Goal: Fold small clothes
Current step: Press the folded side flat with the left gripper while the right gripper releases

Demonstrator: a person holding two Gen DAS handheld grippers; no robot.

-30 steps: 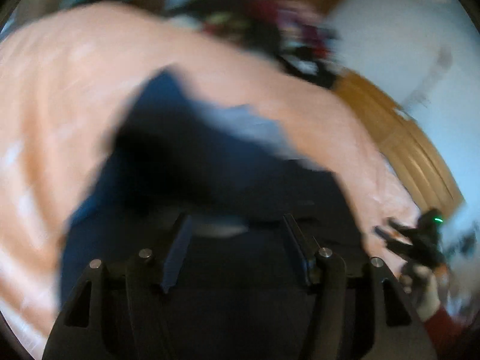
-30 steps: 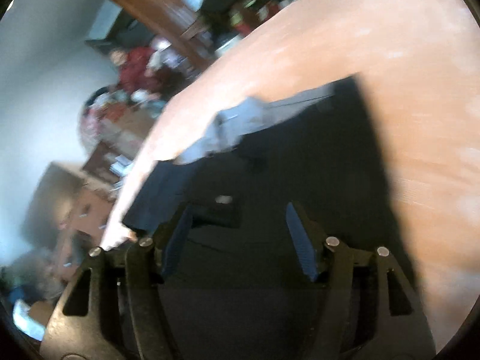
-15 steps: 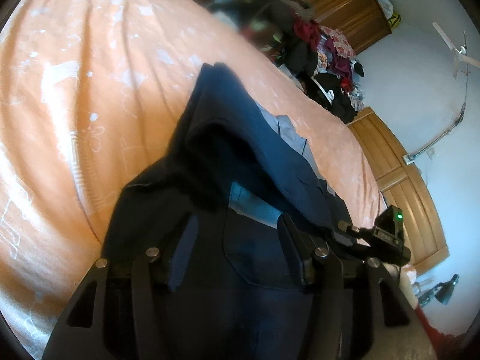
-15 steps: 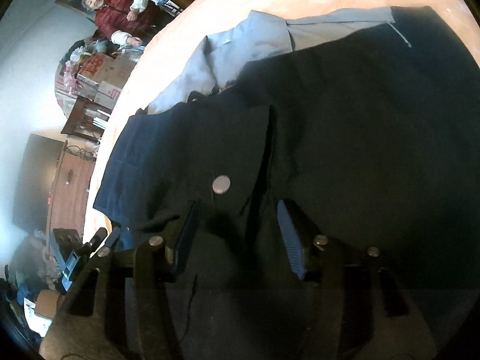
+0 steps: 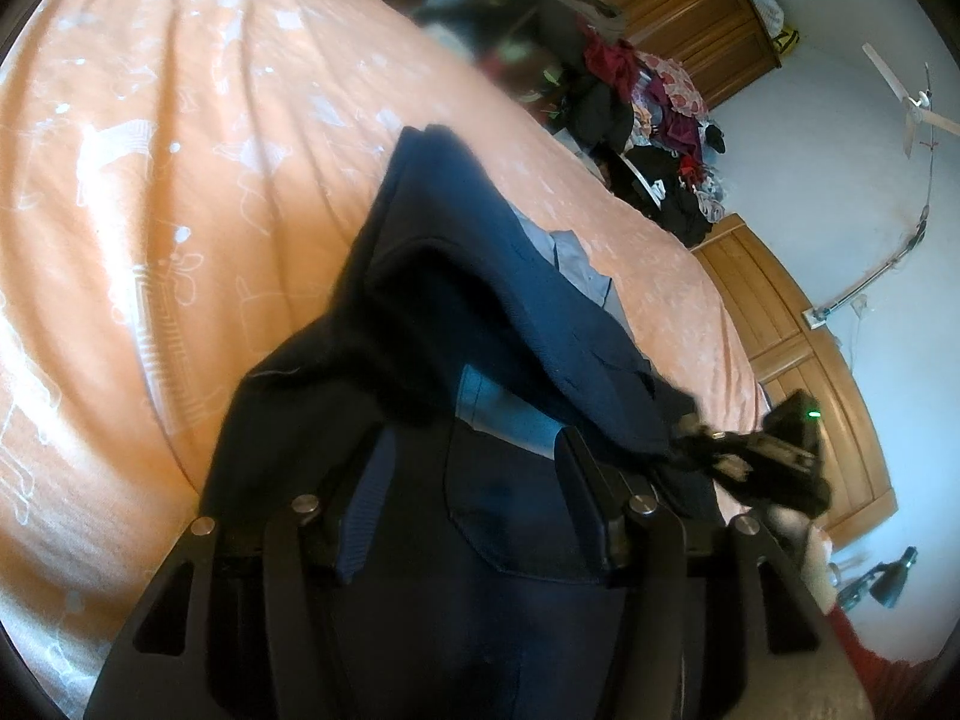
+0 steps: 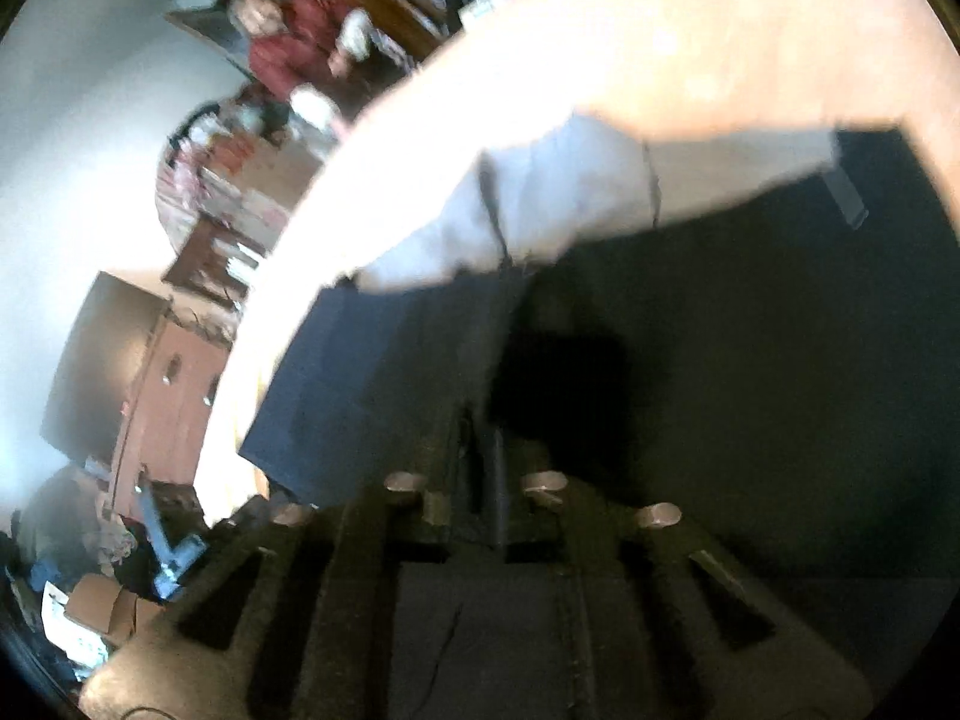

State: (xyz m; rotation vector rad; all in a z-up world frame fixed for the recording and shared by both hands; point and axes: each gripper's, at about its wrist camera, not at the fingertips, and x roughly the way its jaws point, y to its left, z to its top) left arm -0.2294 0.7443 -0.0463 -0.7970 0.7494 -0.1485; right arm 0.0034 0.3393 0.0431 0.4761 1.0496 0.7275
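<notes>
Left gripper [image 5: 474, 480] stood wide over the navy shorts [image 5: 420, 312] on my orange bedsheet [image 5: 150, 180], fingers apart and holding nothing. Right gripper [image 6: 480, 456] was pinched narrow on the shorts' dark cloth, lifting a fold; that view was blurred.

Right tongs [image 6: 480, 480] newly clamped on shorts [image 6: 750, 360]

Bed [image 5: 180, 192] bare left of dark garment [image 5: 456, 312]; clothes pile [image 5: 648, 120] blocks far edge.
</notes>
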